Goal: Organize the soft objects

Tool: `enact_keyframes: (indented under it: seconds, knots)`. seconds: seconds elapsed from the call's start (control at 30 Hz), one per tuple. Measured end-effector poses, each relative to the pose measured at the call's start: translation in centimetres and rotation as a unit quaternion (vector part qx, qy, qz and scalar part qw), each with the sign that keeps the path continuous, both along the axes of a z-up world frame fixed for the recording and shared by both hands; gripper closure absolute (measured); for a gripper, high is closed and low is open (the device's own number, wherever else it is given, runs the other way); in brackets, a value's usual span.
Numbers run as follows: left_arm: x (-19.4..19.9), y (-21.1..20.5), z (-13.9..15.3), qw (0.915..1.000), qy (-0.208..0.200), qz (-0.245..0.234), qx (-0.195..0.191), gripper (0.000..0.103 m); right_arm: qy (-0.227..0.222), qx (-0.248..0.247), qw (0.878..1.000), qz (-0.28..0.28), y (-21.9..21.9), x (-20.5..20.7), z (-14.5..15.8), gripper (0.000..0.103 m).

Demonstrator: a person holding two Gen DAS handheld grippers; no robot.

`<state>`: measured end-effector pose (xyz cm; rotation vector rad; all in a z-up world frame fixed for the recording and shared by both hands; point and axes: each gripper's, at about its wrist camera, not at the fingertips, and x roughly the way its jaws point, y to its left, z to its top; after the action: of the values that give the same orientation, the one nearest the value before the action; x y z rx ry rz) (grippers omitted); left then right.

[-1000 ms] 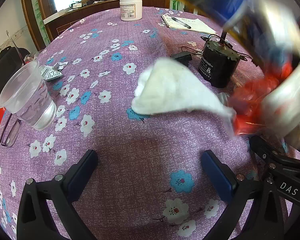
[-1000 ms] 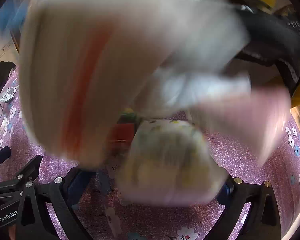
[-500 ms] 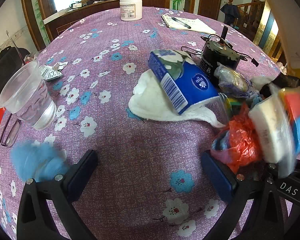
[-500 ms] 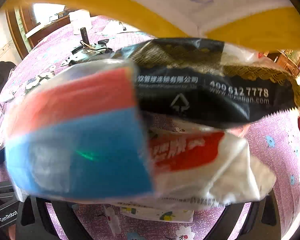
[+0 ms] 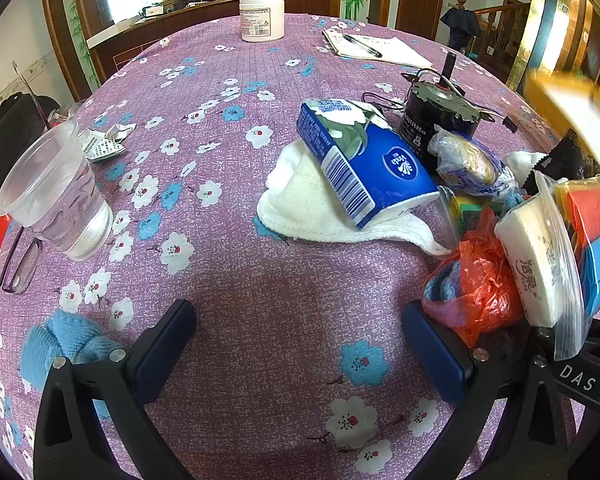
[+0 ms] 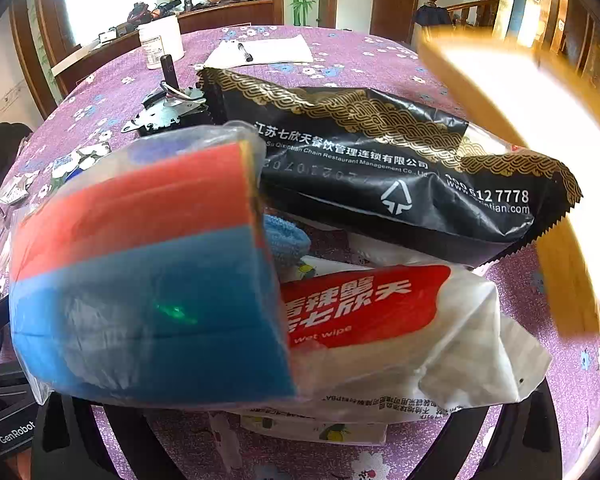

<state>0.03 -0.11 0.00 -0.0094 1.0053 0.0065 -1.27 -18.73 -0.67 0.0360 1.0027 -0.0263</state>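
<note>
Several soft packets lay heaped at the right of the left wrist view, on the table (image 5: 228,80) with its purple flowered cloth. A clear zip bag of red and blue sponges (image 6: 148,264) filled the lower left of the right wrist view, and the same bag stood at the right edge of the left view. Just beside it in the left view were a white wrapped tissue pack (image 5: 534,260) and a crumpled orange plastic bag (image 5: 476,280). A blue tissue pack (image 5: 364,160) lay tilted on a white folded towel (image 5: 304,208) at mid frame. A clear plastic cup holding water (image 5: 56,196) stood at the left, and a white lidded jar (image 5: 261,16) at the top. A light blue knitted cloth (image 5: 60,348) lay at the lower left, partly hidden behind the left hand-held gripper (image 5: 296,344), whose jaws stood wide with nothing between them.

In the right view a black gold-patterned packet (image 6: 388,168) rested across a red and white wet-wipe pouch (image 6: 384,320). These covered the right hand-held gripper's fingers, so I could not tell its state. A blurred yellow and white shape (image 6: 540,152) at the upper right was too smeared to identify. A dark motor (image 5: 436,120) stood behind the pile.
</note>
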Motion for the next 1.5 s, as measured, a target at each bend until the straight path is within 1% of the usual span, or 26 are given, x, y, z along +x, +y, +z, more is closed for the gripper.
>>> enact_keyframes:
  seconds: [1.5]
  knots:
    - [0.0,0.0,0.0,1.0,0.0,0.0,0.0,0.0,-0.001,0.0,1.0,0.0,0.14,0.19,-0.18,0.001]
